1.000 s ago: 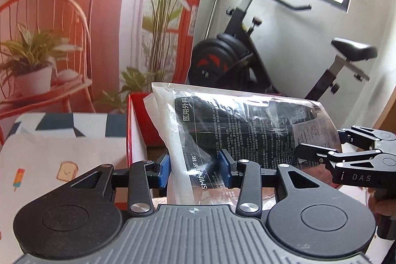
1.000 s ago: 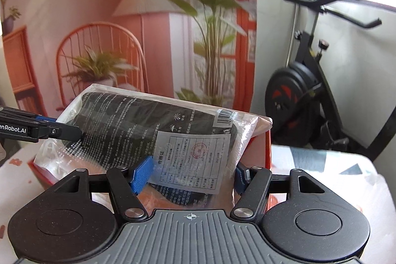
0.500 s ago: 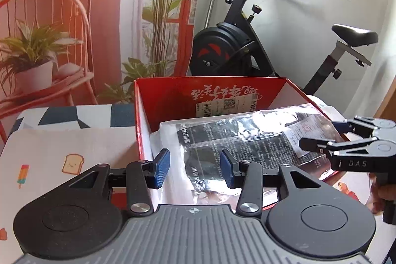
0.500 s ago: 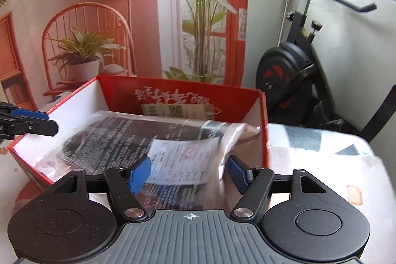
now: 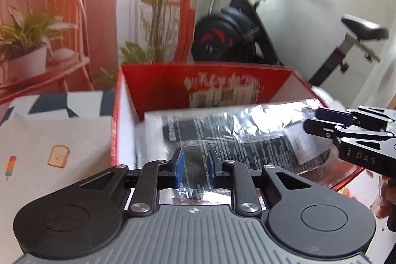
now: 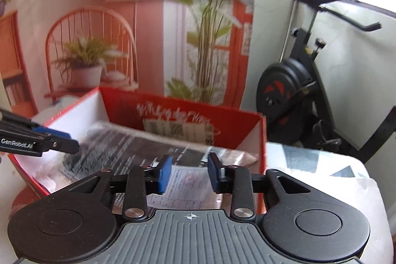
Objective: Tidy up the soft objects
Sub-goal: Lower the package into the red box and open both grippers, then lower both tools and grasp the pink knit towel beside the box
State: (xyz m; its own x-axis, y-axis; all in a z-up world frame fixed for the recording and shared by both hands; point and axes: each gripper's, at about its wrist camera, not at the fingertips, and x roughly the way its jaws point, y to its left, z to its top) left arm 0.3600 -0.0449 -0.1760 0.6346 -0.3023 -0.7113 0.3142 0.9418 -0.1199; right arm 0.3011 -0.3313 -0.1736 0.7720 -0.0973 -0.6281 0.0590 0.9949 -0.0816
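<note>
Left wrist view: a clear crinkly plastic bag holding something dark and soft, printed with black text, lies inside an open red cardboard box with white inner walls on a pale cloth printed with toast and ice lollies. The left gripper has just been closing; its blue pads stand narrow over the bag's near edge, with no film visibly pinched. In the right wrist view the right gripper, jaws also just narrowed and a gap left between them, hovers over the bag's white label end (nothing held). To finish well, I judge, press the bag flat below the rim, avoiding snagging the slippery film
</note>
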